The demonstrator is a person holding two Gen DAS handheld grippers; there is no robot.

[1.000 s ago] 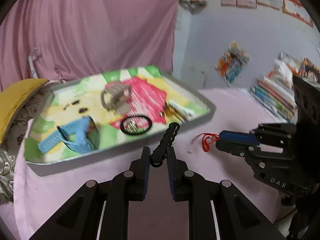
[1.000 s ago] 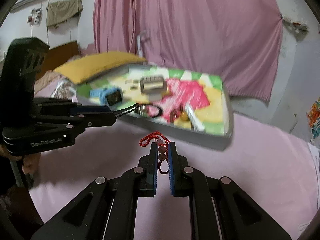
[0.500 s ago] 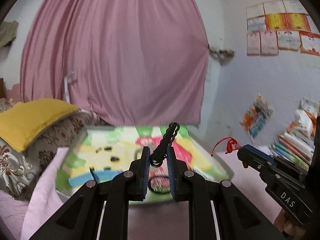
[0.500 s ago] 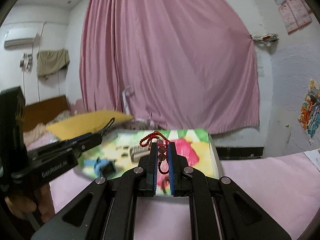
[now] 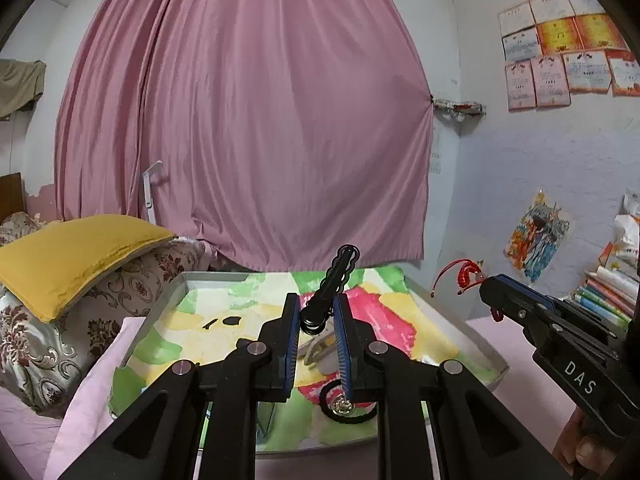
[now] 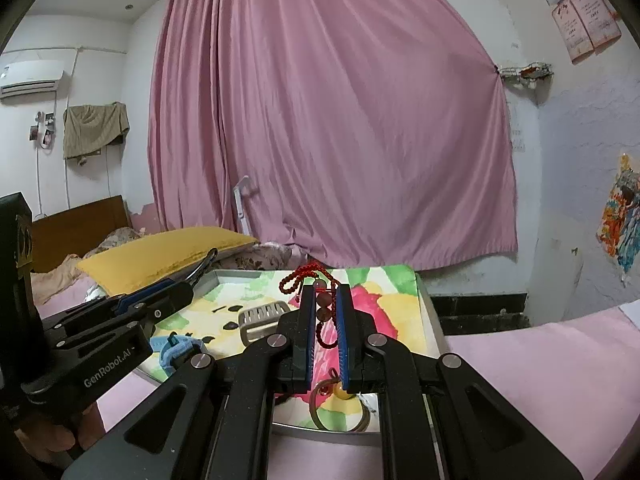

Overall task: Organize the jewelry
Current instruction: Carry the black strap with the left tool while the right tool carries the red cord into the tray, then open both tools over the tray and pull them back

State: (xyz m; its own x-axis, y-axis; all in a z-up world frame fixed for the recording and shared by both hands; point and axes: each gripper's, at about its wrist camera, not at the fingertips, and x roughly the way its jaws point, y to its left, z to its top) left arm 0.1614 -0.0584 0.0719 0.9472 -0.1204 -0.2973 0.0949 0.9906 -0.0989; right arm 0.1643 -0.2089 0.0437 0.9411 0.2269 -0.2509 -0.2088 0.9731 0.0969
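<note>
My left gripper (image 5: 317,312) is shut on a black wavy hair tie (image 5: 334,280) that sticks up from its jaws, held above a metal tray (image 5: 168,300) lined with colourful paper. My right gripper (image 6: 325,300) is shut on a red beaded cord bracelet (image 6: 308,276), also above the tray (image 6: 426,312). In the left wrist view the right gripper (image 5: 496,288) is at the right with the red cord (image 5: 464,272) dangling. In the right wrist view the left gripper (image 6: 196,276) is at the left. The tray holds a black ring (image 5: 344,408), a silver clasp (image 6: 262,320) and a blue watch (image 6: 176,348).
A yellow pillow (image 5: 72,252) on patterned cushions lies left of the tray. A pink curtain (image 5: 240,120) hangs behind. Stacked books (image 5: 608,296) are at the far right. Pink bedding (image 6: 540,360) surrounds the tray.
Both grippers have lifted and tilted up from the pink bedding, each still holding its item, and now sit over the near part of the tray.
</note>
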